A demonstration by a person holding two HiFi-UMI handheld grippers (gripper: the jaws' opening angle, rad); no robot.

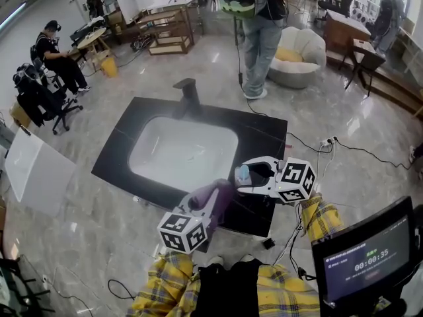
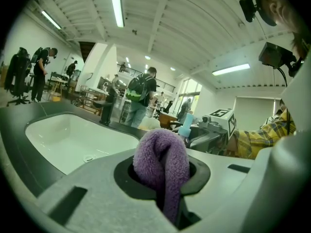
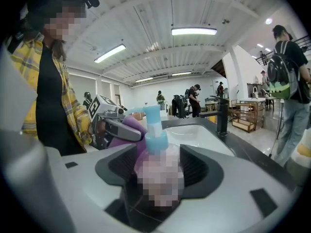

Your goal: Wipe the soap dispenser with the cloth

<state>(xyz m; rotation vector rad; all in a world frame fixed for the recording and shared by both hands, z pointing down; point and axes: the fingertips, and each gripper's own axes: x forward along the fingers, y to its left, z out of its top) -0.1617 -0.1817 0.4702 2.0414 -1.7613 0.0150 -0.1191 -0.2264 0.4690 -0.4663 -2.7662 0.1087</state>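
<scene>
My left gripper (image 1: 215, 197) is shut on a purple fleece cloth (image 1: 222, 191), which bulges up between its jaws in the left gripper view (image 2: 161, 161). My right gripper (image 1: 254, 177) holds the soap dispenser (image 1: 243, 175), a pale bottle with a light blue pump (image 3: 156, 141); the jaws stand wide and close against both sides of the bottle. Both grippers hover over the near right corner of the black counter (image 1: 264, 137). The cloth sits just left of the dispenser, close beside it; whether they touch I cannot tell. From the left gripper view the blue pump (image 2: 186, 125) shows past the cloth.
A white sink (image 1: 149, 134) with a black faucet (image 1: 188, 94) is set in the counter ahead. A person (image 1: 261, 38) stands beyond it. Cables run over the floor at right. A monitor (image 1: 370, 256) stands near right, a white board (image 1: 33, 170) at left.
</scene>
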